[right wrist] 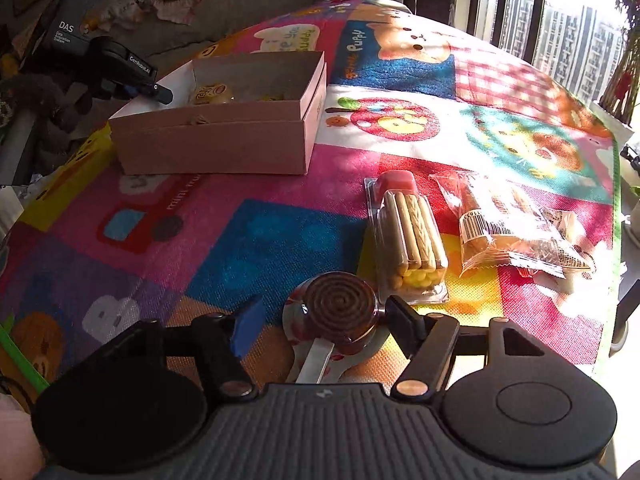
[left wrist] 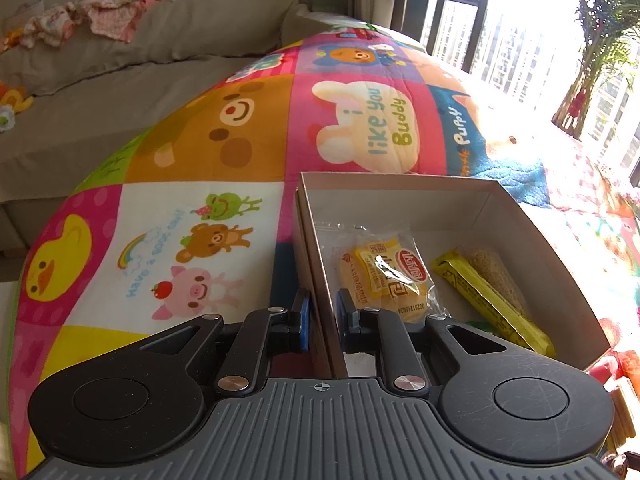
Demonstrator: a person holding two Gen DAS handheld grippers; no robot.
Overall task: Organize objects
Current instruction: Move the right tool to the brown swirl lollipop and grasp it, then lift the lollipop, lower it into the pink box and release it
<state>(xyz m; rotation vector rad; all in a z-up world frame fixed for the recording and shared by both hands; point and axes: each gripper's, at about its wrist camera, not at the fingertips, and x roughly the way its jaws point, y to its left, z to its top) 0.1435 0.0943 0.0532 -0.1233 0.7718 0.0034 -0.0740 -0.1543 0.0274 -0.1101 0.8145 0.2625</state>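
A brown cardboard box (left wrist: 460,188) sits on the colourful cartoon mat (left wrist: 180,220). It holds a wrapped yellow cake (left wrist: 384,276) and a yellow snack bar (left wrist: 492,304). My left gripper (left wrist: 322,316) is shut on the box's left wall, one finger inside and one outside. In the right wrist view the box (right wrist: 212,144) is at the far left, with the left gripper (right wrist: 136,76) on it. My right gripper (right wrist: 324,320) is open around a dark spiral lollipop (right wrist: 340,308) lying on the mat. Whether the fingers touch it I cannot tell.
A clear pack of biscuit sticks (right wrist: 408,236) and a bagged pastry (right wrist: 512,232) lie on the mat just beyond the lollipop. A grey sofa (left wrist: 100,80) with clothes stands behind the table. A window and a plant (left wrist: 600,40) are at the right.
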